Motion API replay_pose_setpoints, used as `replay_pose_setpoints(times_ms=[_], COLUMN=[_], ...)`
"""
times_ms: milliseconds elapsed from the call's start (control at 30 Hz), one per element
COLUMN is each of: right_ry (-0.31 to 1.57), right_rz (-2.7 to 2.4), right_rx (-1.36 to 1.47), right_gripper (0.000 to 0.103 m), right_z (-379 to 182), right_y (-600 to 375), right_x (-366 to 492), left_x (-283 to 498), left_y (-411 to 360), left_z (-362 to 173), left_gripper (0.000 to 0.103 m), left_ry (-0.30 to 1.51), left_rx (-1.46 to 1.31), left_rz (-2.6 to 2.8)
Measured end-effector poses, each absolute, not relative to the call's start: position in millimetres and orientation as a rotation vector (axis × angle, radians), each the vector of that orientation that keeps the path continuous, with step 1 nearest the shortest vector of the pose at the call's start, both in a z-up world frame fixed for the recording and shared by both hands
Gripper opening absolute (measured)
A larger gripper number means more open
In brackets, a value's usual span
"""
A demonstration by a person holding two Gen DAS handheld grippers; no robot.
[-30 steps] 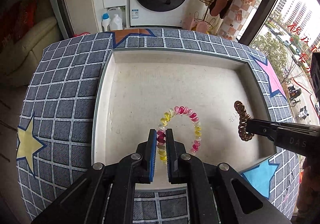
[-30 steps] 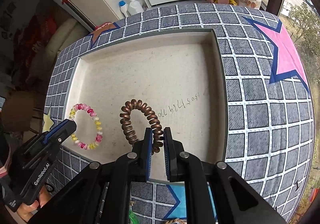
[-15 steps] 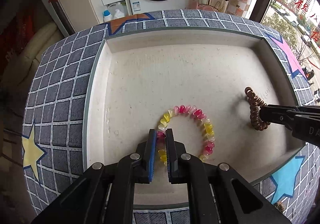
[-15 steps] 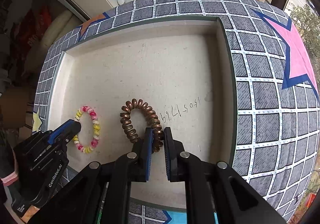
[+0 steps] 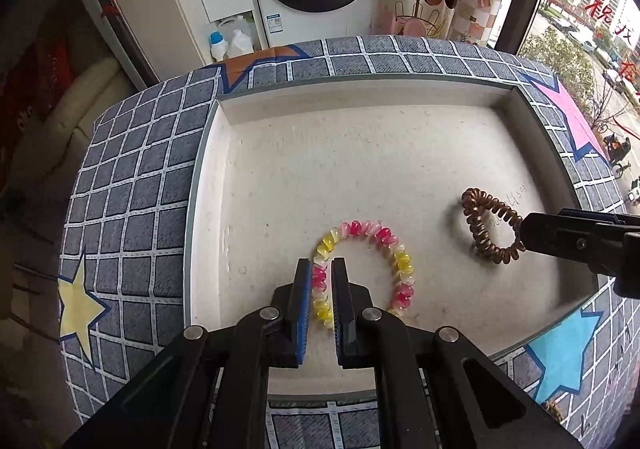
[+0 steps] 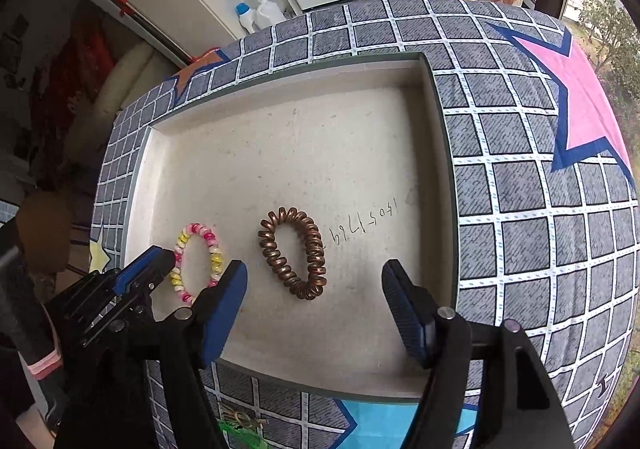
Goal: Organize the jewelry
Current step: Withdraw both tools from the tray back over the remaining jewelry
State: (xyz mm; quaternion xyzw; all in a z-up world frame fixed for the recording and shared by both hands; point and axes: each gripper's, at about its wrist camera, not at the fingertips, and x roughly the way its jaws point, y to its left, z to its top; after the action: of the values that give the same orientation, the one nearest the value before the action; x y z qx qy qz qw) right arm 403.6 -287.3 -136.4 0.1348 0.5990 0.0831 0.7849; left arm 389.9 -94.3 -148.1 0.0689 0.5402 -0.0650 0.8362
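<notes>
Our left tool [image 5: 321,289] pinches the soft, springy multicolored coil bracelet [image 5: 366,269] by its near-left arc in the tray [image 5: 208,185], while our right tool [image 6: 316,301], spread wide, straddles the light bronze coil bracelet [image 6: 294,253] lying beside it.

I see a glossy, translucent plastic coil bracelet [image 5: 366,269] in pink and yellow, and a coiled band [image 6: 294,251] with a shiny coppery metallic finish. Both lie on a matt, slightly rough cream tray [image 6: 340,153] set on printed woven cloth [image 6: 532,185].
</notes>
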Motion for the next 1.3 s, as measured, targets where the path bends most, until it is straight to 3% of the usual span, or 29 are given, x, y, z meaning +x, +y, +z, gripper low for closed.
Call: replay_pose_setpoints(times_ms=[100, 133, 167, 200, 400, 500, 567, 1033, 1300], right_ry=[1.277, 1.272, 1.269, 1.266, 1.242, 1.229, 1.22, 1.245, 1.344], right_rz=[0.176, 0.174, 0.174, 0.175, 0.19, 0.202, 0.215, 0.267, 0.22], right_rx=[0.283, 0.288, 0.296, 0.309, 0.358, 0.384, 0.41, 0.392, 0.385], right_gripper=[0.081, 0.081, 0.081, 0.081, 0.093, 0.094, 0.103, 0.103, 0.103], right_z=[-130.8, -128.9, -127.9, -126.8, -119.2, -114.1, -111.3, -94.4, -112.5], right_y=[-287.1, -287.8, -288.4, -289.3, -291.8, -292.5, -293.3, -276.3, -278.9], right_x=[399.6, 397.9, 396.6, 395.1, 383.8, 374.9, 367.5, 305.9, 256.7], left_x=[387.7, 387.1, 386.4, 385.0, 367.1, 354.1, 345.0, 267.6, 217.3], left_y=[-92.5, -92.1, -90.6, -88.0, -73.7, -68.2, -63.6, -19.2, 3.4], left_z=[-143.1, -142.0, -140.8, -139.0, -124.9, -118.2, -114.4, -118.7, -138.9], left_gripper=[0.022, 0.035, 0.058, 0.103, 0.103, 0.103, 0.103, 0.103, 0.103], left_ry=[1.129, 1.128, 1.13, 1.133, 1.093, 1.079, 1.076, 1.131, 1.213], left_rx=[0.136, 0.133, 0.127, 0.116, 0.067, 0.078, 0.079, 0.054, 0.051], left_rz=[-0.142, -0.141, -0.138, -0.123, -0.098, -0.093, -0.093, -0.095, -0.063])
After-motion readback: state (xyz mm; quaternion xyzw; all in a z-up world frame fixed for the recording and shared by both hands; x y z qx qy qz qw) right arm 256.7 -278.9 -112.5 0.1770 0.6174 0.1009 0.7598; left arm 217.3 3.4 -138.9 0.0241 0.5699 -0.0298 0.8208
